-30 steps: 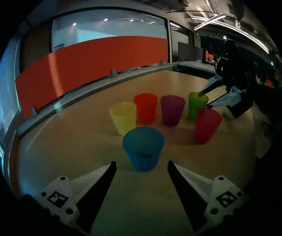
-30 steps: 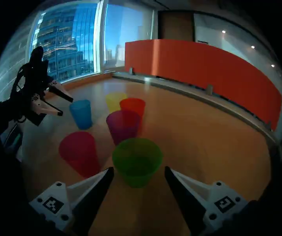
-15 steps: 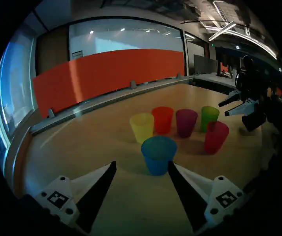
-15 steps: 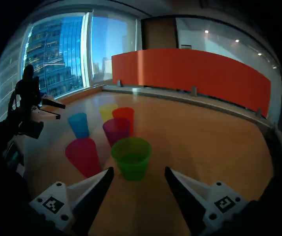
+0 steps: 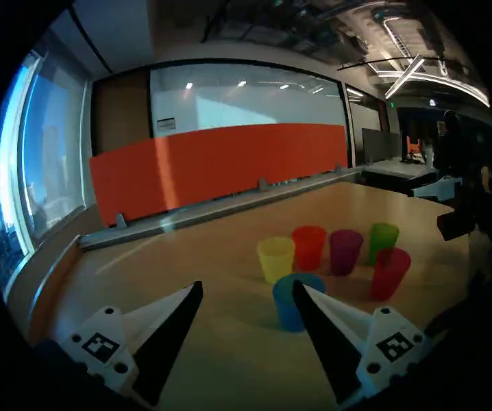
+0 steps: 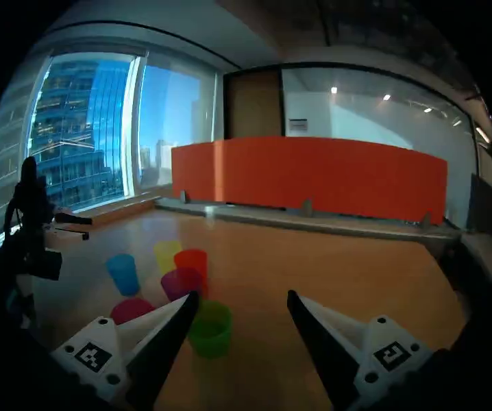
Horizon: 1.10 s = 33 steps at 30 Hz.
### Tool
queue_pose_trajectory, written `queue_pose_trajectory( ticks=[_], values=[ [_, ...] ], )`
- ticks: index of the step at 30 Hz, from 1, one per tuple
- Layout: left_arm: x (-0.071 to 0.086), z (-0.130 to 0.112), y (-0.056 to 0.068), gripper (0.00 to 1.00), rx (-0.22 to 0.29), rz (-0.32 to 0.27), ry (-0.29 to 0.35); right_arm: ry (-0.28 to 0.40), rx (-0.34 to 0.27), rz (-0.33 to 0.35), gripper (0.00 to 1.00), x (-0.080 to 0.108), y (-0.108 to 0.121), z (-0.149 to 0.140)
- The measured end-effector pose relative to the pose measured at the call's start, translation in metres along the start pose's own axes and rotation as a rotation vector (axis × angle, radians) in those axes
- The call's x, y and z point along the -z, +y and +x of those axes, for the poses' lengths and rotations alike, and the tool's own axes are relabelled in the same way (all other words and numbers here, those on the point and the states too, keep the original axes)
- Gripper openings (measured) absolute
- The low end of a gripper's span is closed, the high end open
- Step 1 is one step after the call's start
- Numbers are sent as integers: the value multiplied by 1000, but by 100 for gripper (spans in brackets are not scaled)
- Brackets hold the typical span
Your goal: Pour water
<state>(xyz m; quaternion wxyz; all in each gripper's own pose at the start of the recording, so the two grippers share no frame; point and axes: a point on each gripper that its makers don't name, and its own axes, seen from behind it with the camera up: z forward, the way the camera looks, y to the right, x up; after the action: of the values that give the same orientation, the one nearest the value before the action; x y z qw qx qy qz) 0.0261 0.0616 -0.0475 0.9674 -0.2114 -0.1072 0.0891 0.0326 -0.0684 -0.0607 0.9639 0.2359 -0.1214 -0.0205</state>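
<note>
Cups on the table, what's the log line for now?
left gripper: open, empty | right gripper: open, empty | blue cup: ahead of left gripper | green cup: ahead of right gripper | pour: not started

The left tongs (image 5: 246,285) and right tongs (image 6: 241,294) both gape wide, empty.

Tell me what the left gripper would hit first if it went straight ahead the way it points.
Probably nothing soon: the left gripper points over the table toward the orange panel. The blue cup sits low, just right of that line; depth is unclear, so a brush is possible.
</note>
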Motion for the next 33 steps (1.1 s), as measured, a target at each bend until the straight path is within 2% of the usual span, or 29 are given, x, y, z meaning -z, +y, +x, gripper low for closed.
queue_pose_trajectory(
  ticks=[6,12,17,21,27,33],
  values=[
    [9,23,-14,97,9,74,83,93,9,-71,100,-5,12,25],
    [15,35,-33,97,26,158,136,199,25,-135,100,-6,19,48],
    [17,48,-42,97,46,205,186,261,33,-202,100,-4,28,60],
    [16,53,-46,97,67,227,216,289,28,-250,100,-3,34,65],
    [13,56,-56,97,52,287,238,320,16,-326,100,2,47,69],
    [11,52,-57,97,57,322,242,331,-2,-386,100,8,56,64]
  ],
)
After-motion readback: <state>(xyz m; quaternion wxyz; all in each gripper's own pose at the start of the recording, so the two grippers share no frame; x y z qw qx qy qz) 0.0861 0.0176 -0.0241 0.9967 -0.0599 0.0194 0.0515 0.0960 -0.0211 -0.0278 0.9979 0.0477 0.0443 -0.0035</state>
